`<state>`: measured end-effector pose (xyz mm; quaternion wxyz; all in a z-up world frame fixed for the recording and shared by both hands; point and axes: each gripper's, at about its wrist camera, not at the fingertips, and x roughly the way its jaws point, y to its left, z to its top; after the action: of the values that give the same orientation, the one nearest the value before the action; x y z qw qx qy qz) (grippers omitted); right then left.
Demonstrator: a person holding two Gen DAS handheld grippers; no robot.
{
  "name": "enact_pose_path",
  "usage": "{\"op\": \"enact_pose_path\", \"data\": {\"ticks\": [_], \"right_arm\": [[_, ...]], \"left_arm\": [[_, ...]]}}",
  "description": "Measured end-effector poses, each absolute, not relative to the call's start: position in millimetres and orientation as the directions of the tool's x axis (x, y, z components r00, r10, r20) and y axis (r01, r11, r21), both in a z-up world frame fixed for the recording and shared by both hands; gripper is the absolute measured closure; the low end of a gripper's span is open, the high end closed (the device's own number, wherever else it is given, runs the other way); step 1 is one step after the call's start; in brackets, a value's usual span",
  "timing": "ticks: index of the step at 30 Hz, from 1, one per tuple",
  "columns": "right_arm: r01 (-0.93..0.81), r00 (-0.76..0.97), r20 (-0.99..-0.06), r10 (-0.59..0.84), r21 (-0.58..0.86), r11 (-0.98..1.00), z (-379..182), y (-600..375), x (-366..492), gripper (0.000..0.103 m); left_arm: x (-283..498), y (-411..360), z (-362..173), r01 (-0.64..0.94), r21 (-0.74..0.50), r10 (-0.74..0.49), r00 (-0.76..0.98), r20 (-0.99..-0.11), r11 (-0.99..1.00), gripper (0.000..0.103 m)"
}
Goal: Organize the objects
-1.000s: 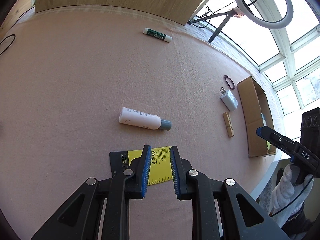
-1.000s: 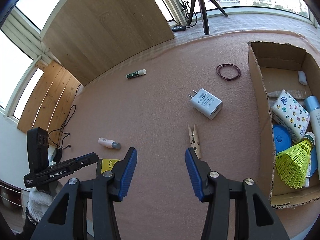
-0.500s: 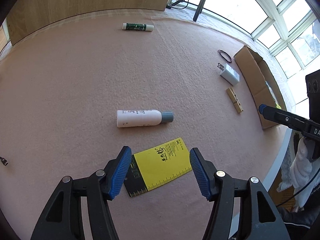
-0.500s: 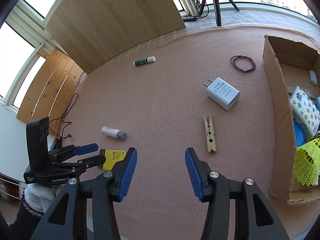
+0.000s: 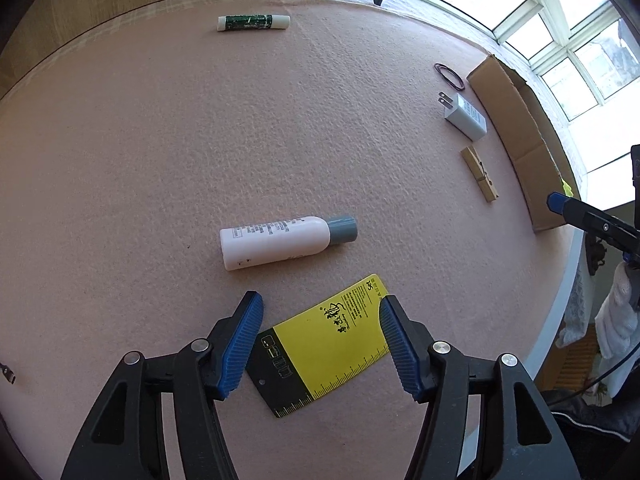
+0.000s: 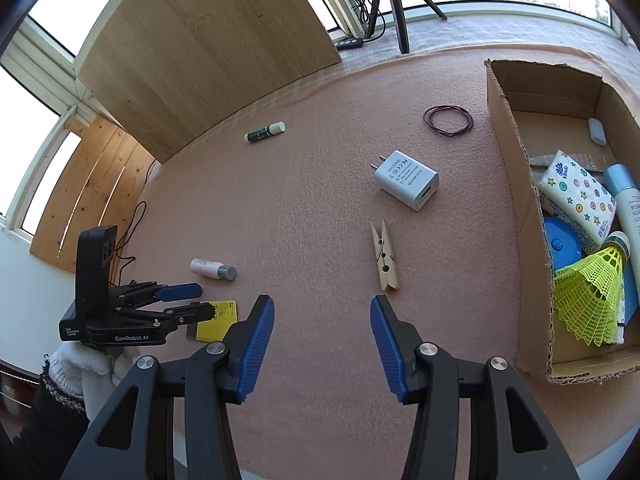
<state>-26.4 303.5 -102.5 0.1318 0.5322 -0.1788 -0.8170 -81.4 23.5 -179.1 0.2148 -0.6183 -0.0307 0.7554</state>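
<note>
A yellow and black card (image 5: 332,340) lies flat on the pink felt table. My left gripper (image 5: 320,304) hangs just above it, open, one blue finger on each side and neither pad pressing it. In the right wrist view the left gripper (image 6: 200,300) hovers over the card (image 6: 218,318) in a white-gloved hand. Just beyond the card lies a white bottle with a grey cap (image 5: 276,242). My right gripper (image 6: 322,308) is open and empty above bare felt, short of a wooden clothespin (image 6: 384,254).
A white charger (image 6: 408,179), a rubber band (image 6: 448,120) and a green glue stick (image 6: 264,132) lie farther out. At the right, a cardboard box (image 6: 516,184) holds a tissue pack, a yellow shuttlecock, a blue lid and a bottle. A wooden board stands behind the table.
The left gripper's jaws have spread from nearly closed to wide. It rolled and sank over the card, which now lies between the fingers. The right gripper has barely moved.
</note>
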Motion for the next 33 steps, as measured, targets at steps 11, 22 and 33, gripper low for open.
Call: {"op": "enact_pose_path", "data": {"ticks": [11,22,33], "right_arm": [[0.010,-0.408,-0.819,-0.404,0.438,-0.899,-101,309,-20,0.057],[-0.004,-0.412,-0.816,-0.405,0.446,-0.895,-100,316,-17,0.057],[-0.027,-0.426,-0.812,-0.398,0.451,-0.892,-99,329,-9,0.057]], "left_arm": [[-56,40,-180,-0.373,-0.293,0.344,-0.075,-0.936,-0.880,0.039],[-17,90,-183,-0.516,-0.022,0.099,-0.124,-0.987,-0.856,0.033],[-9,95,-176,-0.510,-0.025,0.106,-0.130,-0.986,-0.860,0.044]]}}
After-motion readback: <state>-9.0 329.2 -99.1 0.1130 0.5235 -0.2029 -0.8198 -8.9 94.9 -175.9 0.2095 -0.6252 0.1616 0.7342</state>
